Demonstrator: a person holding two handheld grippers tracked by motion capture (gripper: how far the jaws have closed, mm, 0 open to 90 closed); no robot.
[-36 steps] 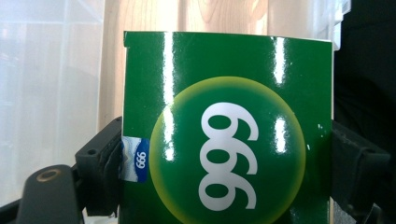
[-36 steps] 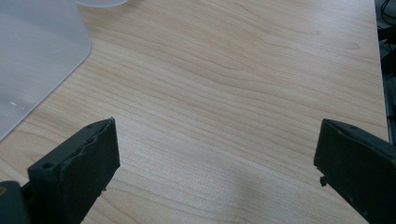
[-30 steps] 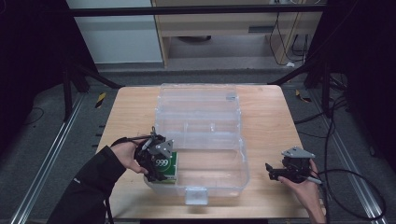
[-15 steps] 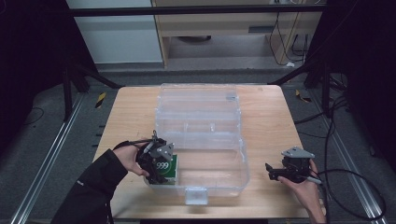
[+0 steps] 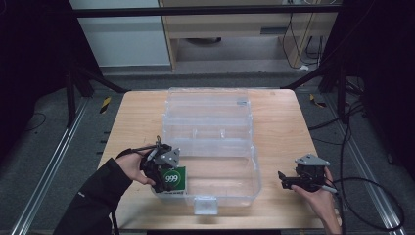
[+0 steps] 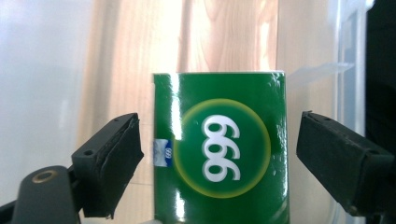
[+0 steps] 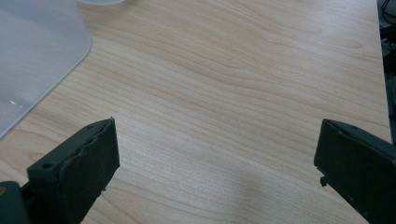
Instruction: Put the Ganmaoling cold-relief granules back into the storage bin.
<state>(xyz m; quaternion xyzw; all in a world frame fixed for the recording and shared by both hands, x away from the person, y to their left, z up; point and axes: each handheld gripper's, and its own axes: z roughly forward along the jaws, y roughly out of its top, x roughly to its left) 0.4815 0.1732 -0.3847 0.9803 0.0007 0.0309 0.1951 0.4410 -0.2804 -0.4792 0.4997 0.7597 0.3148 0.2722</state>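
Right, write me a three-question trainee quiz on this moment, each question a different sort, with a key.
1. True or false: the left hand-held gripper is clamped on the green 999 box.
2. Multiple choice: the green 999 box sits (A) on bare table beyond the container, (B) at the near left corner of the clear plastic container, (C) under the right hand-held gripper.
3. Fill in: the right hand-held gripper hovers over the bare wooden ____.

Key: 1 false, both jaws stand apart from the box. 2 B. 3 table.

Dim, dark-edged high view; glare streaks on the glossy green box [image 6: 219, 149]; soft, washed-out background.
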